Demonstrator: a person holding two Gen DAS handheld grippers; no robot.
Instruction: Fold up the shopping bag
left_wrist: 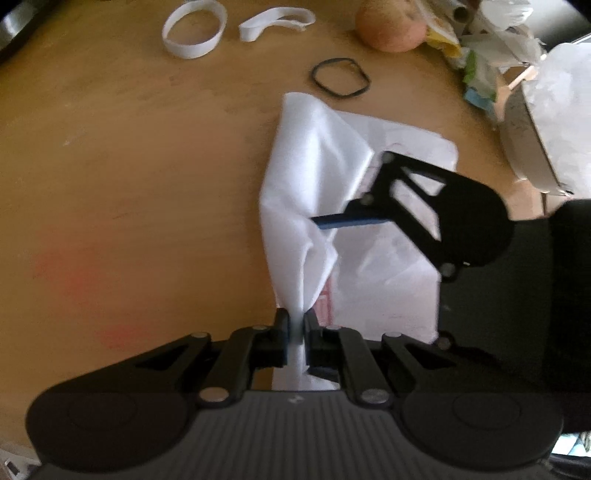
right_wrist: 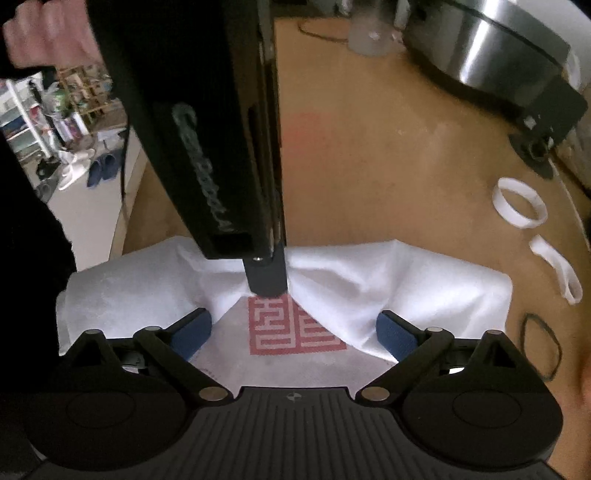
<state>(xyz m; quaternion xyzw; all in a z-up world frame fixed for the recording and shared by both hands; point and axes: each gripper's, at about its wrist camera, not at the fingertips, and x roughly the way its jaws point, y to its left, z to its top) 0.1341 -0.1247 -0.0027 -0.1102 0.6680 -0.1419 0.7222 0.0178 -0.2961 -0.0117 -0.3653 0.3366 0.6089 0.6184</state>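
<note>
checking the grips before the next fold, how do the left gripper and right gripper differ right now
The left gripper is shut on the white shopping bag, pinching a gathered bunch of it; the right gripper is open, holding nothing. The left gripper's pads press on the fabric, while the right gripper's blue pads stand wide apart over the bag's red square print. Both are black two-finger grippers pointing steeply down at the bag.

- A lived-in home, by the look of it.
- The wooden bench [left_wrist: 147,155] carries household odds: a peach-coloured fruit [left_wrist: 389,27], crumpled wrappers [left_wrist: 491,48], a black rubber band [left_wrist: 340,78] and a steel cooking appliance [right_wrist: 491,55].
- Beyond the bench edge, slippers [right_wrist: 101,168] lie on a pale floor [right_wrist: 88,214] beside cluttered storage shelves [right_wrist: 26,122].
</note>
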